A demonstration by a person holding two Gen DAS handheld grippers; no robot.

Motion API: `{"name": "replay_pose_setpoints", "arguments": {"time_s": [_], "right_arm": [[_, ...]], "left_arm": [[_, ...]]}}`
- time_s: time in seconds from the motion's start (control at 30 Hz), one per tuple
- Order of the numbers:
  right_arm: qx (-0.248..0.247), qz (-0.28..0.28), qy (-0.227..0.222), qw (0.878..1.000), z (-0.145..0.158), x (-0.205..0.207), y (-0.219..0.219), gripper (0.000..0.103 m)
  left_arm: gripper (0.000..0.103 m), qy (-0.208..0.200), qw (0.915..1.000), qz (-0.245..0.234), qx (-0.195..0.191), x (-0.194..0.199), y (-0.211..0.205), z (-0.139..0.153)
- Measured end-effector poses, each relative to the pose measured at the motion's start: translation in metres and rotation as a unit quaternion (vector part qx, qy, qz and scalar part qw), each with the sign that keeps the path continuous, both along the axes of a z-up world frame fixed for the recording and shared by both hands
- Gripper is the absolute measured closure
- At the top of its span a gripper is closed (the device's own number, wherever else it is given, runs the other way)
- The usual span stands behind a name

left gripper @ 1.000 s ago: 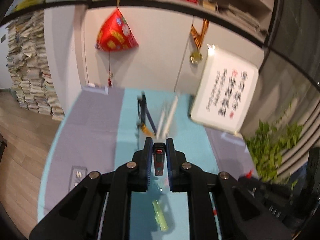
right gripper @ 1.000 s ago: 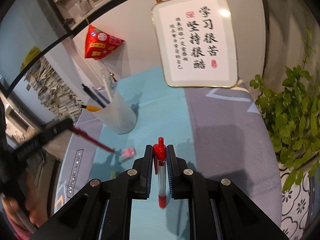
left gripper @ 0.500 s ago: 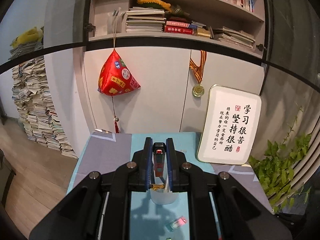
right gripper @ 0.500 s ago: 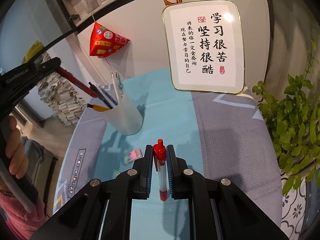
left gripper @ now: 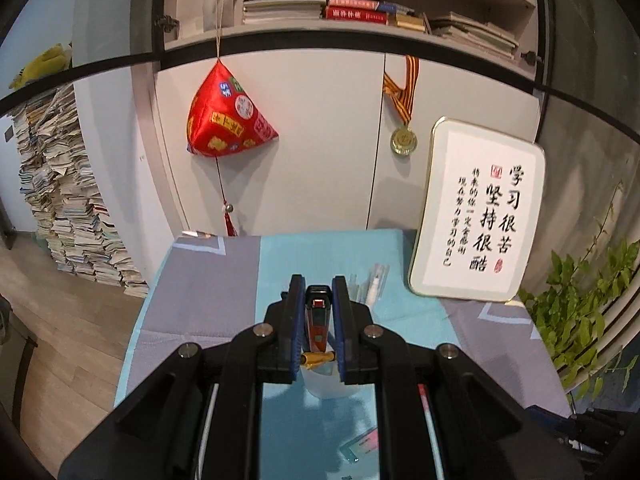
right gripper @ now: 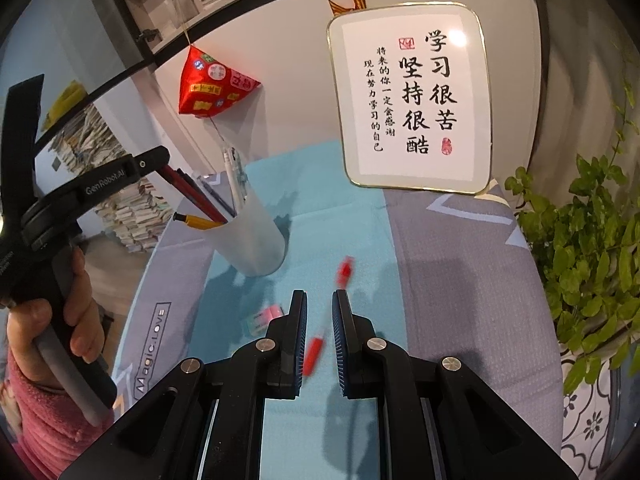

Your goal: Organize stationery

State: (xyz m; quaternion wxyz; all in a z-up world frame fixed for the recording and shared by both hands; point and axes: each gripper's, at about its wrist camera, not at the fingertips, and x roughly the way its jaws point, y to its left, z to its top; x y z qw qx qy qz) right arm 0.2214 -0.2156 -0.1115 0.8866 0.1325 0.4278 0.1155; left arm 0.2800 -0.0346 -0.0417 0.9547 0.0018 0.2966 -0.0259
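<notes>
1. The right gripper (right gripper: pixel 320 300) held a red-capped pen clamped between its fingers half a second ago. Now its jaws stand apart with nothing between them, and the red pen (right gripper: pixel 314 354) is a blurred streak just below them, its cap (right gripper: pixel 345 272) showing towards 12 o'clock over the teal mat (right gripper: pixel 360 216).
2. The left gripper (left gripper: pixel 318 312) is clamped on a dark red pen (left gripper: pixel 318 326), as it was in the earlier frame. Seen from the right wrist, that pen (right gripper: pixel 192 192) slants down at 10 o'clock with its tip inside the cup.
3. A pink-and-green eraser (right gripper: pixel 262 318) lies on the mat just left of the right gripper's fingers.
4. The white cup (right gripper: pixel 250 240) stands upright on the mat at 11 o'clock from the right gripper. It holds a yellow-tipped pen (right gripper: pixel 192 221), a dark blue pen (right gripper: pixel 216 196) and clear white pens (right gripper: pixel 236 176), all leaning left.
5. Farther back, a framed calligraphy sign (right gripper: pixel 412 100) leans against the wall, a red cloth ornament (right gripper: pixel 212 84) hanging to its left.
</notes>
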Motion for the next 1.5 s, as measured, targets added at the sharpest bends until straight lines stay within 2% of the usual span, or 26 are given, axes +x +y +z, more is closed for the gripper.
{"name": "replay_pose_setpoints", "arguments": {"time_s": [0.2,0.37,0.43,0.47,0.5,0.57,0.73,0.87,1.13,1.2,1.3,1.33,1.5], "right_arm": [[0.035,-0.023,0.067,0.997,-0.023,0.033,-0.016,0.088],[0.052,-0.018,0.11,0.992,-0.043,0.06,-0.007,0.081],[0.047,-0.01,0.119,0.992,-0.047,0.068,0.003,0.073],[0.041,-0.005,0.123,0.992,-0.049,0.073,0.009,0.068],[0.034,-0.002,0.125,0.992,-0.051,0.077,0.015,0.067],[0.022,0.001,0.126,0.992,-0.052,0.085,0.025,0.067],[0.0,0.013,0.129,0.992,-0.054,0.101,0.048,0.066],[-0.037,0.02,0.134,0.99,-0.059,0.109,0.068,0.067],[-0.059,0.007,0.156,0.986,-0.074,0.115,0.081,0.067],[-0.07,0.005,0.151,0.986,-0.076,0.114,0.085,0.069],[-0.077,-0.001,0.147,0.986,-0.076,0.115,0.087,0.087],[-0.076,-0.002,0.145,0.986,-0.077,0.114,0.086,0.089],[-0.049,0.0,0.135,0.99,-0.071,0.103,0.079,0.093]], "left_arm": [[0.092,0.02,0.9998,-0.001,0.004,0.005,-0.001,-0.013],[0.091,0.033,0.9994,-0.008,0.006,0.008,-0.002,-0.019],[0.09,0.031,0.9994,-0.017,0.002,0.006,-0.001,-0.017],[0.086,0.028,0.9994,-0.019,0.002,0.004,-0.001,-0.015],[0.078,0.024,0.9995,-0.02,0.003,0.002,-0.001,-0.013],[0.068,0.004,0.9998,-0.018,0.006,-0.006,0.001,-0.006],[0.065,-0.029,0.9995,-0.01,-0.004,-0.027,0.015,0.008],[0.061,-0.046,0.9987,0.0,-0.023,-0.044,0.037,0.01],[0.06,-0.035,0.9985,0.023,-0.036,-0.058,0.072,-0.01],[0.06,-0.025,0.9985,0.026,-0.041,-0.058,0.078,-0.017],[0.06,-0.011,0.9983,0.027,-0.05,-0.057,0.084,-0.027],[0.06,-0.01,0.9983,0.026,-0.051,-0.058,0.085,-0.028],[0.06,-0.004,0.9988,0.021,-0.045,-0.064,0.086,-0.037]]}}
